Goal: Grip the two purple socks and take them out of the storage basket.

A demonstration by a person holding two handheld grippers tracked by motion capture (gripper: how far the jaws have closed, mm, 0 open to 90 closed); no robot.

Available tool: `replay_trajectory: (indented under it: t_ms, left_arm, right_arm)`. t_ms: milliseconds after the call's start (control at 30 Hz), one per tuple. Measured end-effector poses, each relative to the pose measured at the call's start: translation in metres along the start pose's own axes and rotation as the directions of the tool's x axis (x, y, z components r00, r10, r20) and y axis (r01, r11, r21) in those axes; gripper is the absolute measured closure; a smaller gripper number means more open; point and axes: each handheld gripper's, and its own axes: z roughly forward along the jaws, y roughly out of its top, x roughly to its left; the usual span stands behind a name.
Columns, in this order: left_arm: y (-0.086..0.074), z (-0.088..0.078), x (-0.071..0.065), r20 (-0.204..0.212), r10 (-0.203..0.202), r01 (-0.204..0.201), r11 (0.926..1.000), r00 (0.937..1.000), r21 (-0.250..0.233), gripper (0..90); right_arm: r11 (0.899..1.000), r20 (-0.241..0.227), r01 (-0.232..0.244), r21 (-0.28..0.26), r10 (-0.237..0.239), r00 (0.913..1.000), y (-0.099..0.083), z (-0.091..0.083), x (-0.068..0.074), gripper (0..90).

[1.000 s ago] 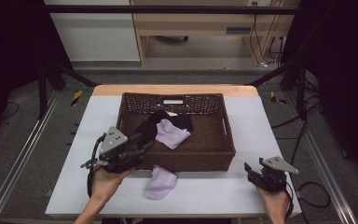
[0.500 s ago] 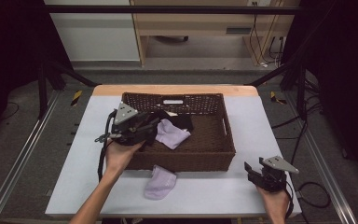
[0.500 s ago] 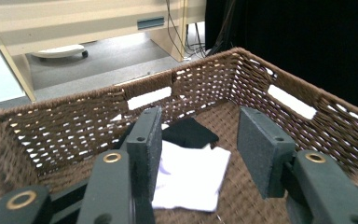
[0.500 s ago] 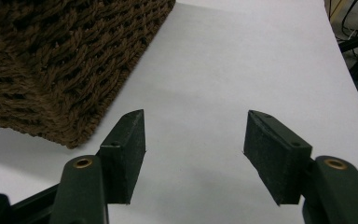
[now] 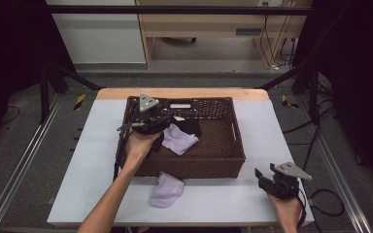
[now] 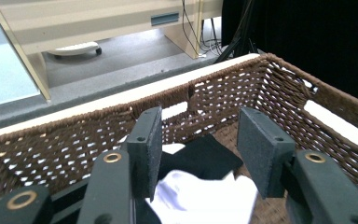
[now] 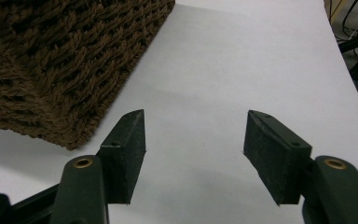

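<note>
- The brown woven basket point(image 5: 223, 160) serves as the landmark; it sits on the white table point(image 5: 87, 160), its far wall close to the table's far edge, its near wall set back from the near edge.
- Left of the basket, a broad strip of bare table runs to the left edge, with nothing lying on it.
- The left gripper point(image 5: 167, 119) is held by the person's left hand point(image 5: 140, 143) above the basket's left part, near its far-left corner; the forearm crosses the basket's near-left rim.
- In the left gripper view its jaws stand apart with nothing between them, pointing down into the basket toward the far wall, the weave of that wall just beyond the pads point(image 6: 263, 149).
- Inside the basket, below those jaws, a black cloth point(image 6: 205, 156) lies against a pale lilac cloth point(image 5: 180, 139); both sit in the left half, and the right half of the basket floor is bare.
- Just outside the basket's near wall, a second lilac cloth point(image 5: 167, 189) lies on the table, touching or almost touching the wall.
- Right of the basket, the table is open out to its right edge.
- The right gripper point(image 5: 264, 179) hovers near the table's near-right corner, well apart from the basket, its jaws spread wide and holding nothing.
- In the right gripper view the basket's near-right corner point(image 7: 70, 70) sits beyond its left jaw, with bare white table ahead.
</note>
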Motion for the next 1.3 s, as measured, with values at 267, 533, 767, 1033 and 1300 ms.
replay_trajectory:
  t_ms: [267, 533, 767, 1033, 1300]
  left_arm:
    - [-0.001, 0.027, 0.001, -0.025, -0.005, 0.006, 0.9998, 0.9997, 0.021, 48.3]
    - [-0.011, 0.060, -0.002, -0.038, 0.001, 0.002, 0.9965, 0.9993, 0.083, 48.1]
    - [-0.023, 0.079, 0.003, -0.031, -0.017, 0.023, 0.9830, 0.9994, 0.182, 48.1]
    - [-0.030, 0.086, 0.005, -0.043, -0.004, 0.015, 0.9669, 0.9990, 0.255, 48.2]
    - [-0.034, 0.090, 0.009, -0.053, -0.018, 0.034, 0.9496, 0.9984, 0.312, 48.8]
  right_arm:
    - [1.000, -0.003, 0.005, -0.001, -0.005, 1.0000, 0.000, 0.001, 0.000, 39.0]
    - [1.000, -0.007, 0.011, -0.001, -0.011, 0.9999, 0.000, 0.001, 0.001, 39.5]
    - [1.000, -0.004, 0.011, -0.003, -0.011, 0.9999, 0.000, 0.000, 0.000, 39.6]
    - [1.000, -0.005, 0.011, -0.002, -0.011, 0.9999, -0.001, 0.000, 0.000, 39.7]
    - [1.000, -0.008, 0.009, -0.004, -0.009, 0.9999, -0.001, -0.001, 0.000, 39.7]
